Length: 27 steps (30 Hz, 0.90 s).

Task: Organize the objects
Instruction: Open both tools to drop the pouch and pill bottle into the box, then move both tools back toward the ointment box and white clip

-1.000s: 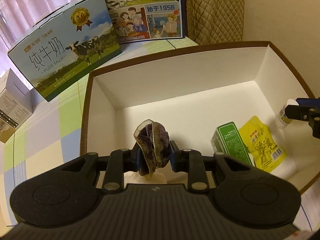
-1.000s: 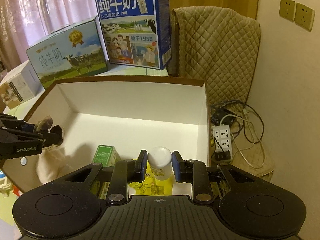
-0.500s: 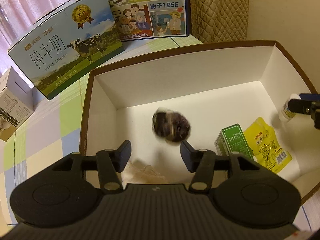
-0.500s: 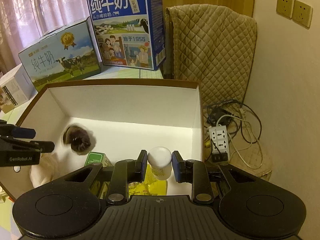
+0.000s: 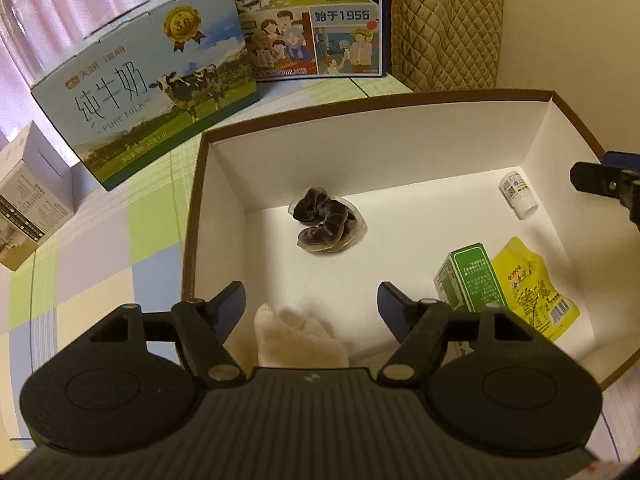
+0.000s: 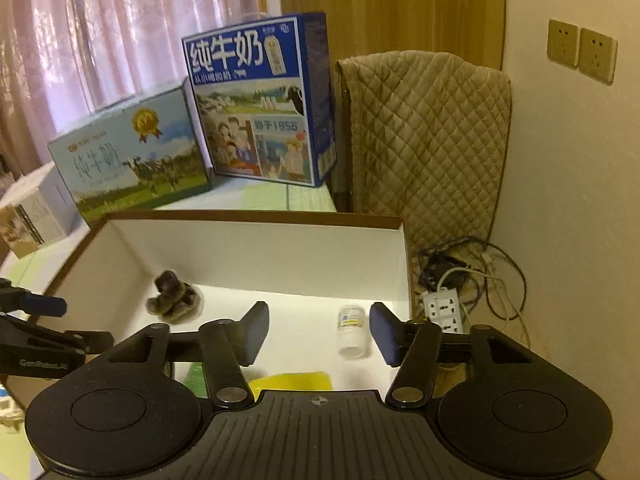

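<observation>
Pink sheer curtains (image 6: 80,40) are hung across the window on the left, and a dim, warm light is let through them. A heavier golden-brown curtain (image 6: 384,4) is drawn next to them. The right side is closed off by a plain cream wall (image 6: 568,200), where two beige sockets (image 6: 582,54) are mounted side by side. A quilted tan cover (image 6: 428,136) is draped over some piece of furniture pushed against that wall; what's underneath can't be made out. On the floor below, a white power strip (image 6: 444,308) is tangled up in dark cables. The worktop (image 5: 92,248) is covered with a pastel checked cloth.
</observation>
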Motion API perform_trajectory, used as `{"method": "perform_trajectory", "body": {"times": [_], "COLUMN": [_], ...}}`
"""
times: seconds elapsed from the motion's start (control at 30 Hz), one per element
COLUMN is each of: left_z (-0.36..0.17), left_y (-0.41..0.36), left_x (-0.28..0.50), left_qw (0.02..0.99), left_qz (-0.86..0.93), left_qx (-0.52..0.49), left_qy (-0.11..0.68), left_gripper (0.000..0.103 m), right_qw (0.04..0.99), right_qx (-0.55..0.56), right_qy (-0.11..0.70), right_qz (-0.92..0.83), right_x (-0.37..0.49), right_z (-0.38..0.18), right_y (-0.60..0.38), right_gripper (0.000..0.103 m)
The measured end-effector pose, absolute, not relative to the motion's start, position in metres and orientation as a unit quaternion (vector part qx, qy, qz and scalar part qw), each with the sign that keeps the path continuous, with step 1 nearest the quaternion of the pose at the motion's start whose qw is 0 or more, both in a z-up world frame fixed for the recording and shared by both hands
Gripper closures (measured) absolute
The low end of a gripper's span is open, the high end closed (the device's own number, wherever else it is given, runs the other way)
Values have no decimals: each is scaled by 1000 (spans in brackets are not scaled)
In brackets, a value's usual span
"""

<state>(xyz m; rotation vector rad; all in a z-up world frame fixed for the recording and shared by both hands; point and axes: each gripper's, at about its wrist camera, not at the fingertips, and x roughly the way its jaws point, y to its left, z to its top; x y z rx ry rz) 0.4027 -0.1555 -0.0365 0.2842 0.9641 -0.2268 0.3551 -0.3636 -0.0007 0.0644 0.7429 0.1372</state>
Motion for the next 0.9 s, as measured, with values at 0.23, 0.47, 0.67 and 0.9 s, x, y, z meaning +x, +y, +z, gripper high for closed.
{"method": "perform_trajectory", "body": {"times": [0.23,0.47,0.67,0.9], "left_z": [-16,14,38,50], "left_y": [-147,-134,-119,-104], "left_x": [384,352,311,257], "left_qw": [881,900,909,908], "left_qz": [-125,-120,-126,-107], "left_qx": [127,131,122,122], "left_qy": [439,398,379,387], "left_gripper": [19,10,6,5], "right_qw": [926,923,917,922], "right_qx": [52,63,104,102], "right_qy": [363,363,370,359], "right_qz": [94,108,111,98], "right_x": [327,289,259,220], "right_z": [7,22,36,47], "right_y": [-362,-355,-352,-340], "right_gripper": [45,43,41,39]}}
